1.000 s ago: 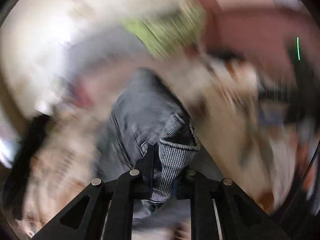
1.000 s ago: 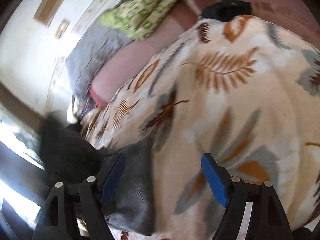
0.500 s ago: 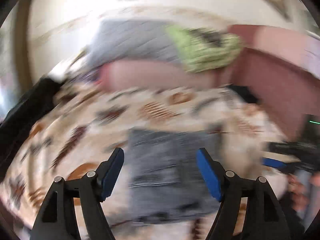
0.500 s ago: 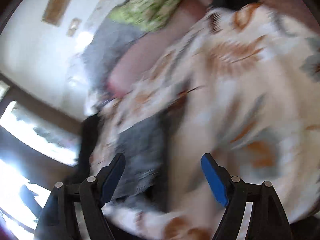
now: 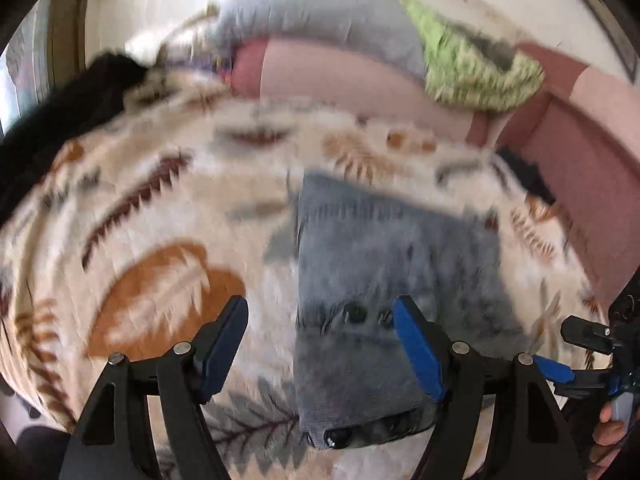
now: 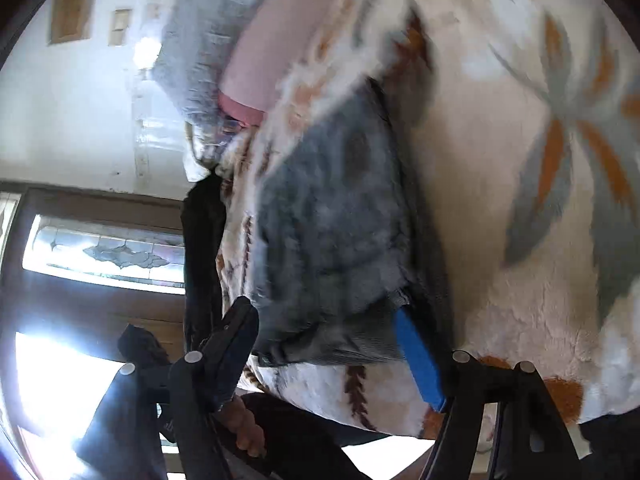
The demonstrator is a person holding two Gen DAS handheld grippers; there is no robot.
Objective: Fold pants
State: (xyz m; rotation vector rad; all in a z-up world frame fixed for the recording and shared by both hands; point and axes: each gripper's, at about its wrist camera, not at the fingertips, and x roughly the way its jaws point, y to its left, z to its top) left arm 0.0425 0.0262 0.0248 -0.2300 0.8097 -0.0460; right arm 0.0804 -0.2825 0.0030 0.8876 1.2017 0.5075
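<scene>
**Grey pants folded on a leaf-print blanket, both claws spread**

A pale room wall [image 5: 168, 8] closes the back, and in the right wrist view a bright window with patterned glass [image 6: 104, 252] sits in dark wood framing. A pink sofa [image 5: 568, 184] wraps the far side and the right, and a fleece blanket [image 5: 152, 208], cream with brown, orange and grey leaves, covers the wide seat in front of it. On the sofa back lie a grey cushion [image 5: 320, 12] and, to its right, a crumpled green-patterned cloth [image 5: 472, 72]. A dark heap of fabric [image 5: 68, 108] sits at the blanket's left edge, well apart from the rest.

The pants [image 5: 384, 264] lie in the middle of the blanket as a flat grey folded rectangle, their near edge showing dark round buttons, blurred. Nothing lies on top of them.

The left claw [image 5: 320, 354] hovers over the near left corner of the pants with its blue pads spread wide; one pad is over bare blanket, the other over the cloth, and nothing is gripped. The right claw [image 6: 328, 354] is also wide, its jaws closing a little; the near end of the pants lies between them, and the blue pad sits right at the cloth's edge, though blur hides whether it touches. A hand [image 5: 610, 432] grips the right claw's handle at the left wrist view's right edge
</scene>
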